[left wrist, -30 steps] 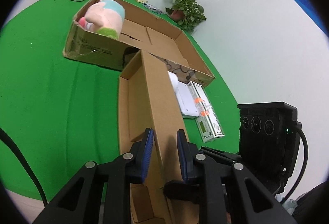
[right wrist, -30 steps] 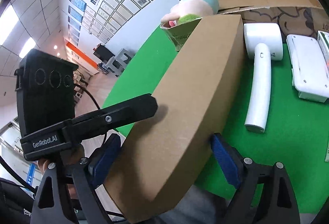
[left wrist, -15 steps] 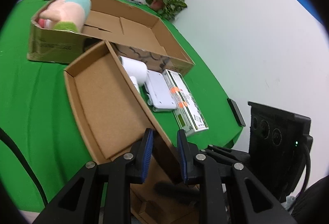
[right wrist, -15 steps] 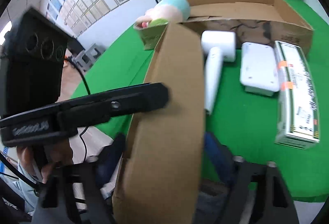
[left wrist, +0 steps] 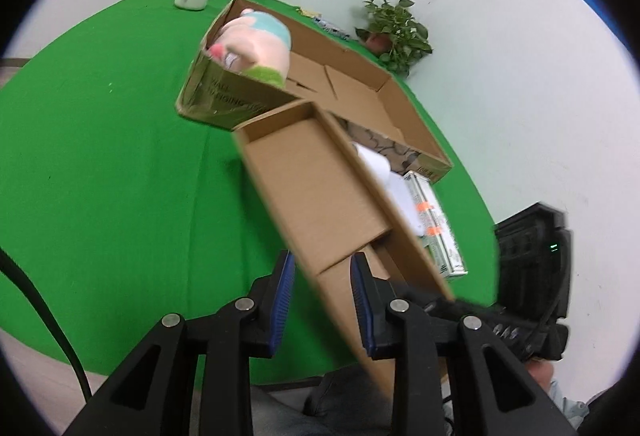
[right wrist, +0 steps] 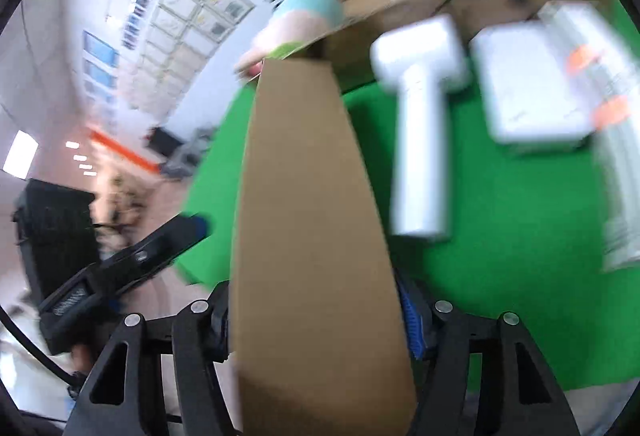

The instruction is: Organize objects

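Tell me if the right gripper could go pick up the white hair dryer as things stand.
Probably not yet: the right gripper is clamped on the small cardboard box. The hair dryer lies uncovered on the green cloth beside it.

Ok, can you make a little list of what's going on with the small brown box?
Held thing: small open brown cardboard box, tilted
Left gripper: jaws just been opening, box wall between them, seemingly loose
Right gripper: jaws just closed, pressing across the box
Behind: large shallow cardboard box, pink and blue plush toy in one corner
Beside: white handheld device on the green table cloth
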Tool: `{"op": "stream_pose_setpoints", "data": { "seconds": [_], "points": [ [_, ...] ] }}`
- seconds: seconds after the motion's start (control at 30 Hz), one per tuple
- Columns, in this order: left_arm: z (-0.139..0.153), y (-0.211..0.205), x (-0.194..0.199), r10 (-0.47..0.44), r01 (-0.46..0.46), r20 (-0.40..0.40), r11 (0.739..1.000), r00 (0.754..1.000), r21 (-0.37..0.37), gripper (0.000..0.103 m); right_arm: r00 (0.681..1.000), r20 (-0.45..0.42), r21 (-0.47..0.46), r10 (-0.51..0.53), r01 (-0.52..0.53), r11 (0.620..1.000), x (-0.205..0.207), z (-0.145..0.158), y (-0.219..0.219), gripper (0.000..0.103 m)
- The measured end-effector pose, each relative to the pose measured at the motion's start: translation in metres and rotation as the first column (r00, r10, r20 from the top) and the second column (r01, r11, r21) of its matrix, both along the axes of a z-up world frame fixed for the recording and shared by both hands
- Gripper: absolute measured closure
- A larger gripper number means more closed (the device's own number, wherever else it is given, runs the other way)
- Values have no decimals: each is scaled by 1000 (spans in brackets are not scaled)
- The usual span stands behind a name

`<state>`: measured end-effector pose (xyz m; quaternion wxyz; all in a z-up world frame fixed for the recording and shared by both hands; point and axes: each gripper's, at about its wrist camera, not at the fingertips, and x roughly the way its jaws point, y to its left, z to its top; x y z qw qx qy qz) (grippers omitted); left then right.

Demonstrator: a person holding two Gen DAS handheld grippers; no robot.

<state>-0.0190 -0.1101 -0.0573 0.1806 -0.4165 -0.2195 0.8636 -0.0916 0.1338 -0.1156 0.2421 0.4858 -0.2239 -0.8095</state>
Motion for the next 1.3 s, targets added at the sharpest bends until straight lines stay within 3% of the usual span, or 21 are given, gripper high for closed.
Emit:
{"op": "stream_pose_setpoints", "data": {
  "seconds": [0.1,0.2,0.23,0.27,0.3,0.37,0.47,0.57,0.6,0.7,0.83,0.93,1.07,1.17,1.3],
  "points": [
    [-9,8,-5,-26,26,23,1000,999,1,75,993,-106,105,-53,65,992,4,16,14,24],
    [-15,24,-14,-78,78,30,997,996,8,75,980,-196,195,-30,69,978,15,35,22,24],
    [-16,30,-17,-86,86,26,996,996,-3,75,977,-214,219,-15,63,974,17,39,21,29],
    [-17,32,-18,-87,87,26,996,996,-12,75,974,-227,239,3,53,969,20,40,18,42],
    [-19,32,-21,-85,85,35,996,996,-8,75,973,-231,259,26,36,965,23,41,14,45],
    [-22,28,-22,-79,78,50,997,996,13,75,967,-239,274,82,-14,962,31,44,-1,67],
    [-21,20,-18,-31,33,40,999,999,-37,74,963,-220,307,155,-82,948,40,35,-23,65],
    [-20,5,-15,-8,9,46,1000,999,-14,74,970,-155,195,189,-157,968,43,25,-33,65],
    [-19,3,-14,-2,2,43,1000,999,-23,74,971,-154,170,181,-154,973,43,25,-31,64],
    [-19,11,-14,-20,23,46,998,999,-54,74,977,-185,220,103,-61,974,40,30,-20,61],
    [-22,20,-18,-5,10,48,995,999,-102,75,979,-182,249,90,-43,967,36,31,-20,58],
    [-20,22,-15,21,-13,47,988,999,-153,88,969,-217,337,113,-34,941,44,34,-36,67],
    [-19,21,-8,41,-33,38,980,998,-195,90,964,-230,378,133,-38,925,52,35,-54,87],
    [-17,26,-6,63,-55,31,973,998,-226,90,956,-255,452,142,-12,892,49,33,-61,88],
    [-15,29,0,62,-54,25,970,998,-236,90,959,-260,450,116,14,893,45,36,-68,91]
  ]
}}
